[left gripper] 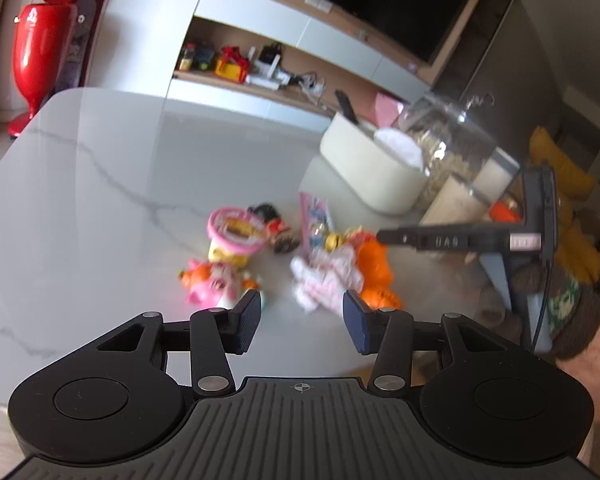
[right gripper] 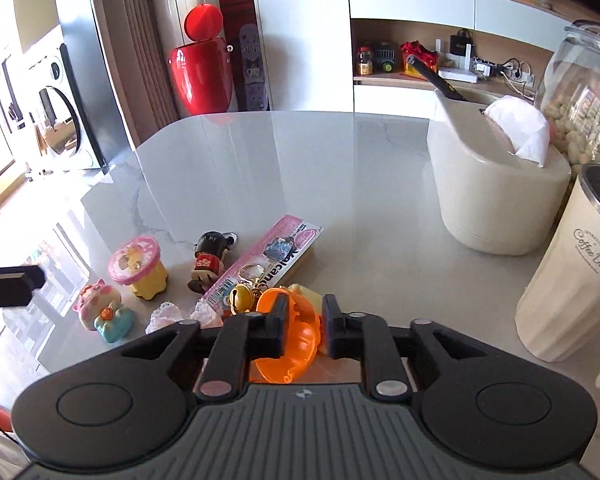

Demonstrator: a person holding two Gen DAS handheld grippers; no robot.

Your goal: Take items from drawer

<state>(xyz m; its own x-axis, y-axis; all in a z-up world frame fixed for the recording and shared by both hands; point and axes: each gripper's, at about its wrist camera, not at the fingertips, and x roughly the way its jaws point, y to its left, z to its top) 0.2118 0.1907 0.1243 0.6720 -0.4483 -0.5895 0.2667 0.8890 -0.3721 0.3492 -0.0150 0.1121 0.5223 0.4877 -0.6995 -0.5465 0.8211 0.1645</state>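
While toys crowd the near edge, table [right gripper: 300, 160] beyond lies bare.

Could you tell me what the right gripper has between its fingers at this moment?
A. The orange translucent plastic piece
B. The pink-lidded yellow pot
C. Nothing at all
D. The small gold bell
A: in the right wrist view, the right gripper has its fingers closed against the orange translucent plastic piece, while the gold bell and the pink-lidded pot sit free on the table.
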